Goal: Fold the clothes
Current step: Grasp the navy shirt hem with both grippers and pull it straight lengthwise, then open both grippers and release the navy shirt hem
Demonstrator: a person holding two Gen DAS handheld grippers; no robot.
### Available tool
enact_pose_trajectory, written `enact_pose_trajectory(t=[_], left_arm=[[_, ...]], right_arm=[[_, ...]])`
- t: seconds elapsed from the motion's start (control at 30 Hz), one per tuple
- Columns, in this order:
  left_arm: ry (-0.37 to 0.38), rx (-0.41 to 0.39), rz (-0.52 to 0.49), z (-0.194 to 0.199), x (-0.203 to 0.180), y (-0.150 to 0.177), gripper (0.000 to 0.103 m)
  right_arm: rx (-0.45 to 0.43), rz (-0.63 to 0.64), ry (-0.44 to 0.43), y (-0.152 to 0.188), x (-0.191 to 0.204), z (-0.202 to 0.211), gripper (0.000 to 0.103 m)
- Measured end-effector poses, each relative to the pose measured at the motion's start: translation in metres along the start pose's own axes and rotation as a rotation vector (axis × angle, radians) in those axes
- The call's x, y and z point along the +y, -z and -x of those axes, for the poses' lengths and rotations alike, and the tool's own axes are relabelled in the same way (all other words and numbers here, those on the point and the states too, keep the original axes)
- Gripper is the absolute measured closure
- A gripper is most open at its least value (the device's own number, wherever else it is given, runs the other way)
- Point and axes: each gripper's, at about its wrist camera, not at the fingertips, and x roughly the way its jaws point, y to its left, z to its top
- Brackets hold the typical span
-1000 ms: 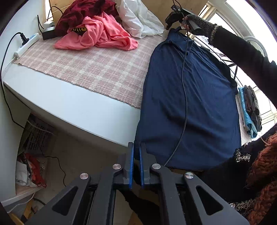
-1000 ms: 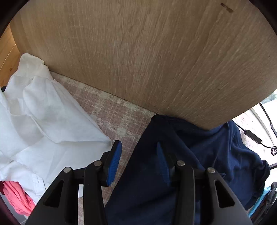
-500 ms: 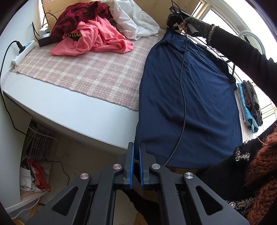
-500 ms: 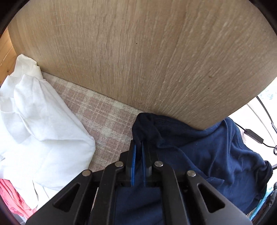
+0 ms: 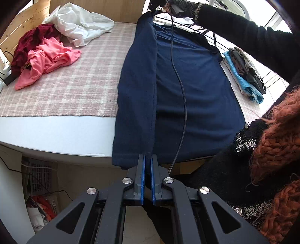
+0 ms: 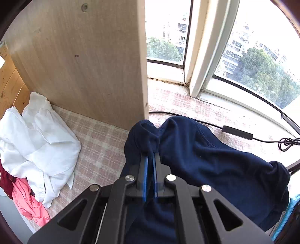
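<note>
Trouble is most likely at the two pinch points. Seen from the left wrist, the left tongs (image 5: 147, 161) are closed on the near hem of the navy shirt (image 5: 196, 90), right where the folded-over side panel meets the body of the garment. That panel runs as a long strip from the tongs to the far end, where the person's right hand (image 5: 178, 7) holds the other tongs at the collar. The shirt lies along the plaid cloth (image 5: 75, 84), its hem hanging just over the table (image 5: 56, 133) edge. A black cable (image 5: 182, 90) trails across the shirt; it could drag on the fabric or get caught in the fold. If the thin pinch of hem slips, the panel would likely drop back and the fold would be lost. A pile of pink, dark red and white clothes (image 5: 56, 47) sits well to the left, apart from the shirt.

From the right wrist, the right tongs (image 6: 151, 161) are shut on a bunched bit of navy cloth (image 6: 148, 135) near the collar, directly ahead of their tips, close to the wooden panel (image 6: 84, 65). Uneven pulling between the two hands could skew the fold or wrinkle the shoulder.
</note>
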Motion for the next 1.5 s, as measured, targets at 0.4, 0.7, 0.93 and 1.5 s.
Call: enact_pose_trajectory(t=[0.4, 0.7, 0.93, 1.5], left_arm=[[0.188, 0.108, -0.058, -0.06, -0.06, 0.003, 0.099], [0.149, 0.098, 0.045, -0.037, -0.036, 0.022, 0.081], [0.033, 0.095, 0.143, 0.0, 0.023, 0.055, 0.077], [0.108, 0.018, -0.116, -0.021, 0.035, 0.045, 0.073]], right_arm=[[0.011, -0.034, 0.046, 0.021, -0.048, -0.029, 0.098], [0.041, -0.028, 0.024, 0.031, -0.052, -0.036, 0.094], [0.006, -0.09, -0.114, 0.051, -0.082, 0.03, 0.082], [-0.018, -0.004, -0.155, 0.331, -0.105, 0.206, 0.064]])
